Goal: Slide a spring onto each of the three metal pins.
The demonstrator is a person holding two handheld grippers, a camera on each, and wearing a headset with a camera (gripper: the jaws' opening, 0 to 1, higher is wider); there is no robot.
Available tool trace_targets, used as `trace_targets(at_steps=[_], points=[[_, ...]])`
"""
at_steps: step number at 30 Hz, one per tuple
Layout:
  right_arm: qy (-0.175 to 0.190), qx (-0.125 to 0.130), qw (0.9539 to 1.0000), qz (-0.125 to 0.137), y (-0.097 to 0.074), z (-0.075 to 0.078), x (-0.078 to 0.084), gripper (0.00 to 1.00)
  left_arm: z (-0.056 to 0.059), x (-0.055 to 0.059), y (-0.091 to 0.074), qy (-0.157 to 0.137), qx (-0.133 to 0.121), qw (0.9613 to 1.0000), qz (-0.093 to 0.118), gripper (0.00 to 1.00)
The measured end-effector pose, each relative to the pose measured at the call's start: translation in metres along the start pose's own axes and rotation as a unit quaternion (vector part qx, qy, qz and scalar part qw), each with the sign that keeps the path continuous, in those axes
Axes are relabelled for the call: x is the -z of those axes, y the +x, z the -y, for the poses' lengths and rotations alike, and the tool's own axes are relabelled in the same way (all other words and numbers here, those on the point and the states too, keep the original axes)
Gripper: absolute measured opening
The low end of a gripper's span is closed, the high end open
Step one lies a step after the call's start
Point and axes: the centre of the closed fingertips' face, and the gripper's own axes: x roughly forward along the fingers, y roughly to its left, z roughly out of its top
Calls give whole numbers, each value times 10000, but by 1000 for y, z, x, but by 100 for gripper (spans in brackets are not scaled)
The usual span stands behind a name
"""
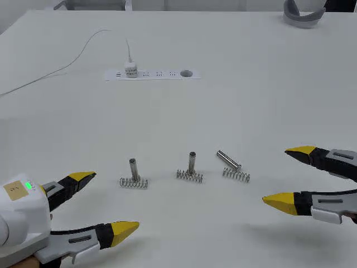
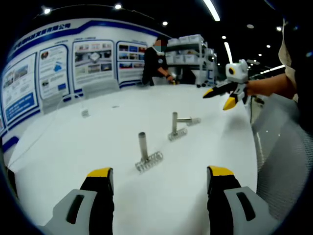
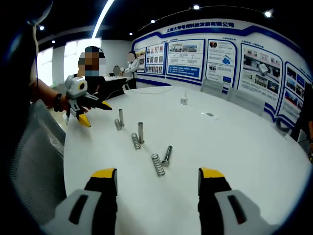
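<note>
company showroom or office, wall display boards (image 3: 188,58), long white table (image 3: 244,147), ceiling spotlights (image 3: 196,7)

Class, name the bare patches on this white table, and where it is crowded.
Free: the band between the white power strip and the three silver metal pins; the near strip between the yellow-tipped left gripper and right gripper. Crowded: around pins and wire springs.

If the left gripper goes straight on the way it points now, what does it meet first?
Probably the nearest spring, lying at the foot of an upright pin, though depth and height are unclear.
</note>
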Motion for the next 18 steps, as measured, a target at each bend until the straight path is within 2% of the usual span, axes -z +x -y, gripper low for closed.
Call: trace_targets(at_steps=[8,18], points=[[15,14,10000,-77,4,6,-5,62,2,0,0,-5,-1,10000,-6,79],[68,115,9995,-271,13,22,-17,49,3,-1,-2,2,-63,10000,15,79]])
